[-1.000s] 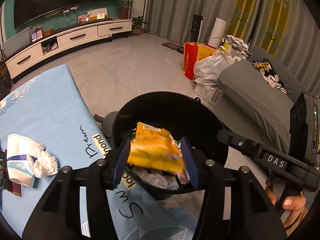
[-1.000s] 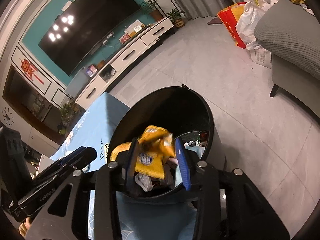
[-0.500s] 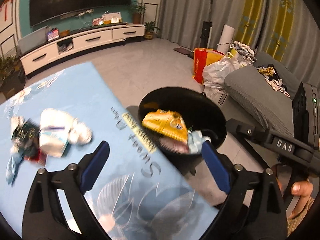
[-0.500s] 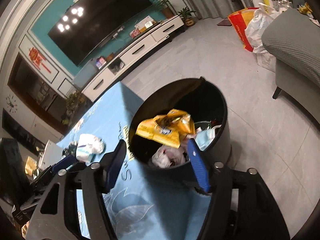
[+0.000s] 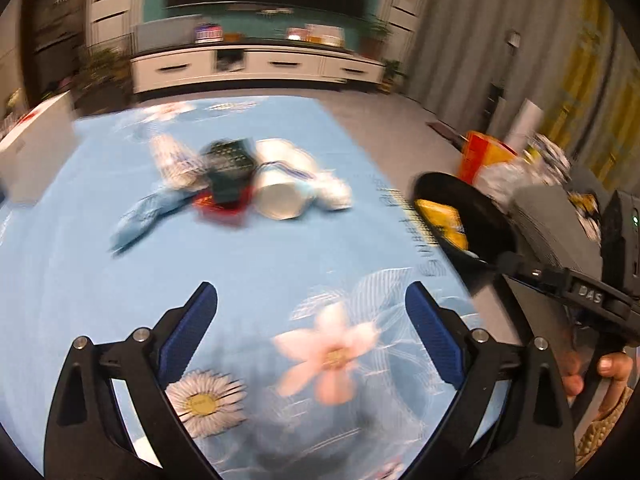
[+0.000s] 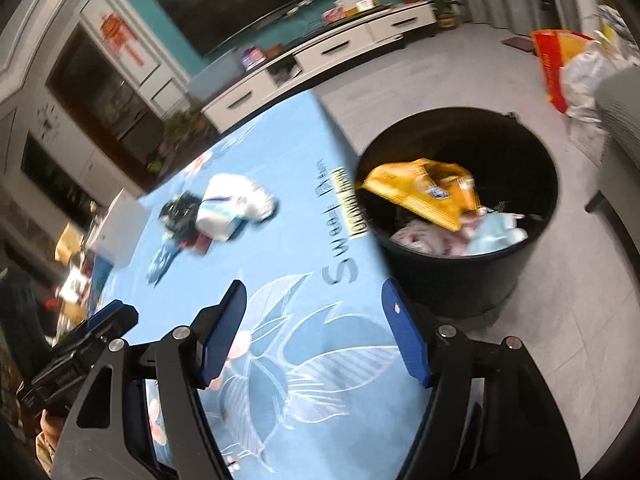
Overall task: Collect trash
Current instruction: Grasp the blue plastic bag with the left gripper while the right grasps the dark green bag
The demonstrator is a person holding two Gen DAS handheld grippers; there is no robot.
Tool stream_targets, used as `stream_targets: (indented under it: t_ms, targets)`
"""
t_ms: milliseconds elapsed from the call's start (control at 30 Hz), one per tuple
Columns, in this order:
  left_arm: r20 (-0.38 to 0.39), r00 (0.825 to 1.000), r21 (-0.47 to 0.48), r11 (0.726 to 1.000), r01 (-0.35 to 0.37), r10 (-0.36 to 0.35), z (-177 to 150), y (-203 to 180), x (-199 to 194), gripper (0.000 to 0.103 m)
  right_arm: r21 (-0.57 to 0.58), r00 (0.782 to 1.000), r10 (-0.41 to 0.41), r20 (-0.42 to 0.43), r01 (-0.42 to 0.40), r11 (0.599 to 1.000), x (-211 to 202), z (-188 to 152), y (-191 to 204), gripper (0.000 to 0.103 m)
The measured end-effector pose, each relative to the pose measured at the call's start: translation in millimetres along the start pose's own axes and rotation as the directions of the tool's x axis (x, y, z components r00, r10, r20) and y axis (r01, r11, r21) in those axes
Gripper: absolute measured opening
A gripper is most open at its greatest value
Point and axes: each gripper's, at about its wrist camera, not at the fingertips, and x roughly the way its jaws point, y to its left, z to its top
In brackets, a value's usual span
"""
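A black round bin (image 6: 456, 280) stands on the floor beside the blue tablecloth (image 6: 280, 264). A yellow snack bag (image 6: 424, 196) lies on top of the trash inside it, also seen in the left wrist view (image 5: 442, 220). A pile of trash lies on the cloth: white paper cups (image 5: 280, 190), a dark wrapper (image 5: 232, 168), a blue strip (image 5: 148, 212). The pile shows in the right wrist view (image 6: 224, 208). My left gripper (image 5: 311, 328) is open and empty above the cloth. My right gripper (image 6: 316, 336) is open and empty near the table edge by the bin.
A white TV cabinet (image 5: 256, 68) runs along the far wall. A grey sofa (image 5: 560, 220) and bags (image 6: 568, 64) stand on the floor beyond the bin. A white box (image 6: 116, 232) sits at the table's left side.
Both grippers let go of the yellow bag, which now lies in the bin. Both opened wide and swung left, away from the bin, over the table toward the trash pile.
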Motion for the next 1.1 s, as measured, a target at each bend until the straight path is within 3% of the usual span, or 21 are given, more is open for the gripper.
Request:
stream_targets:
  t_ms: [233,500,767,1100]
  targets:
    - [-0.014,0.996,-0.160,0.983,-0.087,0.085,-24,76,-11,0.095,-0.075,0.997,0.018,-0.071,-0.023,0.997,31,-3,38,0.069]
    - [-0.017,0.995,-0.235,0.966,-0.103,0.102,-30,112,-3,0.095,-0.147,0.990,0.016,-0.140,-0.037,0.988,63,-7,72,0.069]
    - [-0.008,0.994,-0.228,0.968,-0.108,0.109,-18,126,17,0.095,-0.190,0.987,0.047,-0.151,-0.075,0.979,83,6,99,0.069]
    - [0.018,0.992,-0.181,0.976,-0.119,0.124,24,143,54,0.095,-0.289,0.989,0.089,-0.116,-0.120,0.950,117,33,147,0.069]
